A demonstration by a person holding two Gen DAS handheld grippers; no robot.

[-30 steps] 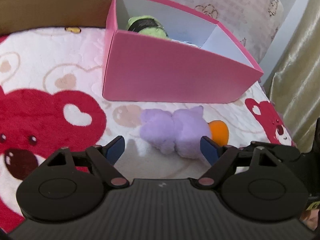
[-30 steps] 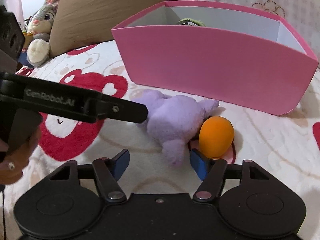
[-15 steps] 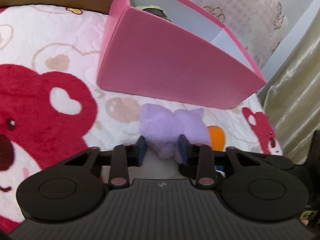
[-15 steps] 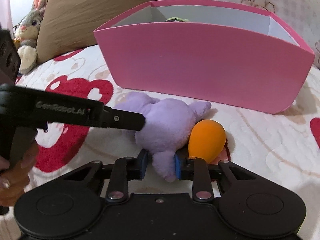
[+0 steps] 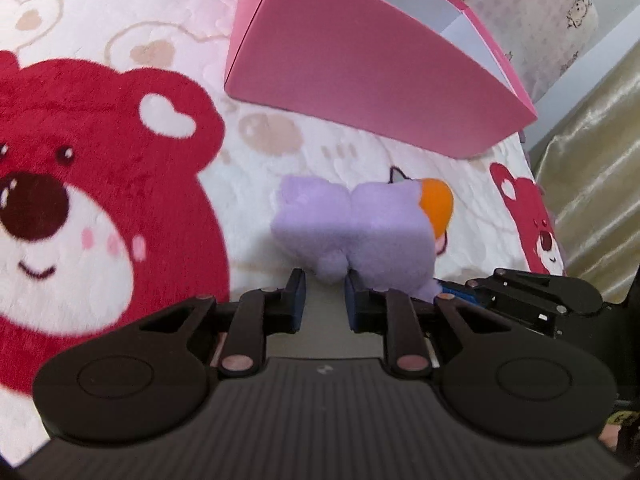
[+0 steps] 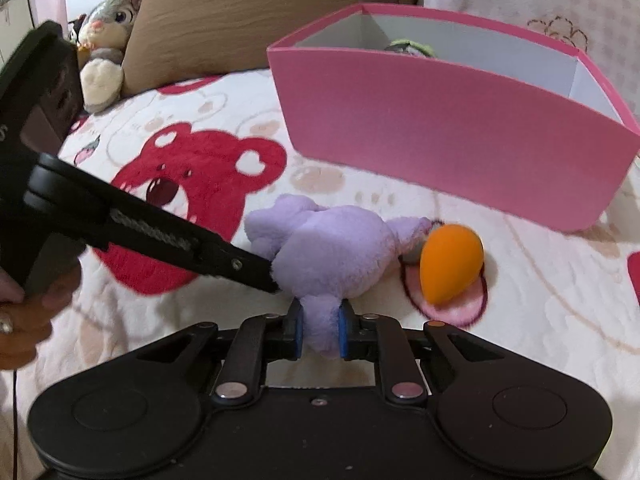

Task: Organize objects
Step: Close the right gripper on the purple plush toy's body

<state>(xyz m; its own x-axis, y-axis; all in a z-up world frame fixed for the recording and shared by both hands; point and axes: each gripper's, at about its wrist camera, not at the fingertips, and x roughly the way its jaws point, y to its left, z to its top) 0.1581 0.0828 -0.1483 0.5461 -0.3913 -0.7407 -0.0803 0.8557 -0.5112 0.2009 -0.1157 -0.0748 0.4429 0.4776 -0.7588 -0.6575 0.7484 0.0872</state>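
A: What can't you make out?

B: Plenty. The pink box point(image 6: 448, 128) hides nearly all it holds; only a green and dark lump point(image 6: 408, 46) peeks over the far wall in the right wrist view, and I cannot tell what it is. In the left wrist view the box is cut off at the top edge. The purple plush toy point(image 6: 332, 256) shows no face from either camera, just fuzzy limbs and back.

A: And the claws?

B: Two of them. The right claw point(image 6: 319, 330) is clenched on a limb of the plush, the blue pads pressed into the fur on both sides. The left claw point(image 5: 324, 296) has a nub of the plush squeezed between its pads too; in the right wrist view its tips are buried in the fur on the toy's left side. Both have just been closing, with the toy between them.

A: Where does the toy sit?

B: On the bed blanket point(image 5: 256, 184) with red bear prints, in front of the box and apart from it. One orange egg-shaped sponge point(image 6: 450, 268) lies just beside the toy, over a pink round pad point(image 6: 456, 308) that it mostly covers.

A: Anything else to count?

B: One brown pillow point(image 6: 240, 12) behind, one grey rabbit plush point(image 6: 106, 36) beside it, half cut off by the left device. One hand point(image 6: 24, 320) shows at the left edge, only partly.
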